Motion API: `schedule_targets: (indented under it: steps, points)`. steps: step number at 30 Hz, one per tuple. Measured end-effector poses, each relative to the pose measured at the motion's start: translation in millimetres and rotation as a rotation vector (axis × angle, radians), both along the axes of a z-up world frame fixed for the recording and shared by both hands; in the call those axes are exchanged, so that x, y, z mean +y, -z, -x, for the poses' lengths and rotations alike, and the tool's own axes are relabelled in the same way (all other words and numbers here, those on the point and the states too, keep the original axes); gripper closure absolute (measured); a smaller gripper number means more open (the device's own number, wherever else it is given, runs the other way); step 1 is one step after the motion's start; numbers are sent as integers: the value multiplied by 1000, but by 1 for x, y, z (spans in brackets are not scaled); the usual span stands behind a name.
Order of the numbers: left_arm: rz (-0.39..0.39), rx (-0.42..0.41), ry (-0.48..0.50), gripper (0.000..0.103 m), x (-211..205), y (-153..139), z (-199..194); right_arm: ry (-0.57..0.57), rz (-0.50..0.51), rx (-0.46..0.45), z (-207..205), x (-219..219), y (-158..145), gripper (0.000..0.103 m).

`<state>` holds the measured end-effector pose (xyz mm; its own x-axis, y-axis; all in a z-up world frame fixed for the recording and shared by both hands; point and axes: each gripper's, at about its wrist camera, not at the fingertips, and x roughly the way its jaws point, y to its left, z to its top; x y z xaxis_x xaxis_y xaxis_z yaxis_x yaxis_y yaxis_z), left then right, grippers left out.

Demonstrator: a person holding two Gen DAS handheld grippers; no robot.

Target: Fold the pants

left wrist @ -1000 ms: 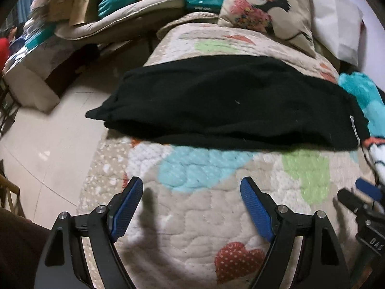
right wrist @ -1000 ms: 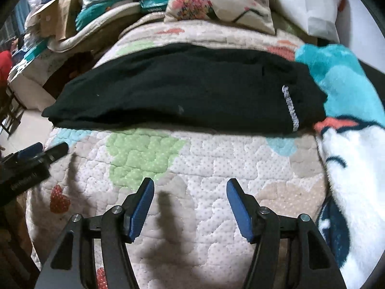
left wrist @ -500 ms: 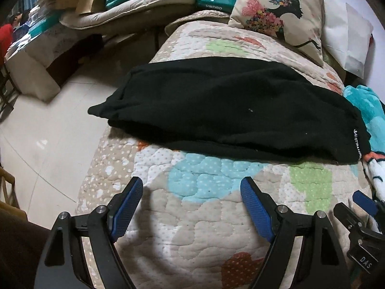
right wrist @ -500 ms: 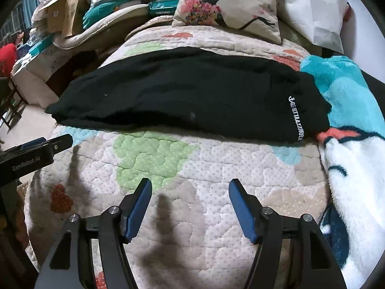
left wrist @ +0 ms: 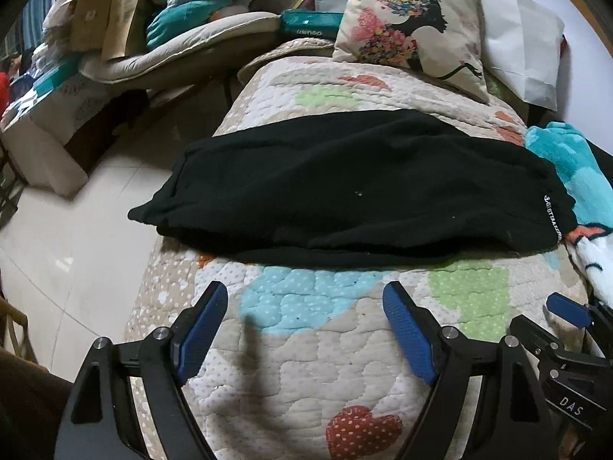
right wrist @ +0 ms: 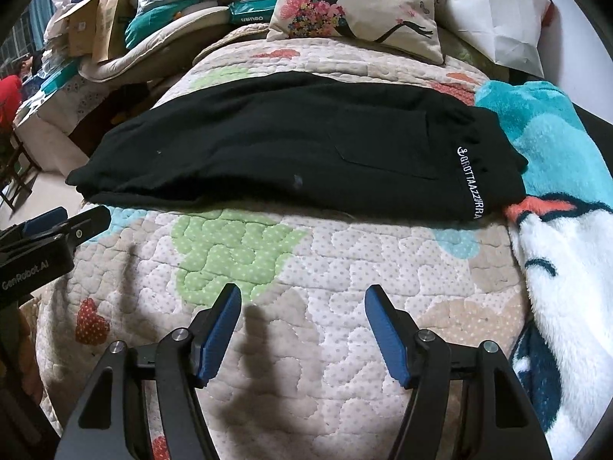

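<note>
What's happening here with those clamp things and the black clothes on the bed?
A person holds a two-finger tool in each hand over a quilted bed. The left tool and the right tool both stand open and empty, hovering above the quilt just short of a pair of black pants. The pants lie across the bed, already doubled lengthwise, with the lettered waistband end by a fluffy teal blanket. Neither tool touches them.

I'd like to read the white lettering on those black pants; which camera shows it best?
The right wrist view: the white lettering on the black pants is large and sharp there. In the left wrist view it sits small at the edge, too warped to read.
</note>
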<state>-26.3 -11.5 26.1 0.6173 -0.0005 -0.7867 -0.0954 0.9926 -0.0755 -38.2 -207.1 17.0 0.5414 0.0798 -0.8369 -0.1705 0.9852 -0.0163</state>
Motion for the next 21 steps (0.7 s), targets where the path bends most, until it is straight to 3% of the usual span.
schedule_targets:
  steps: [16, 20, 21]
  points:
    - [15, 4, -2, 20, 3, 0, -3, 1, -2, -1, 0, -1, 1, 30]
    - [80, -9, -112, 20, 38, -5, -11, -19, -10, -7, -6, 4, -7, 30]
    - [142, 4, -180, 20, 58, -6, -17, -35, -11, -18, -11, 7, -13, 30]
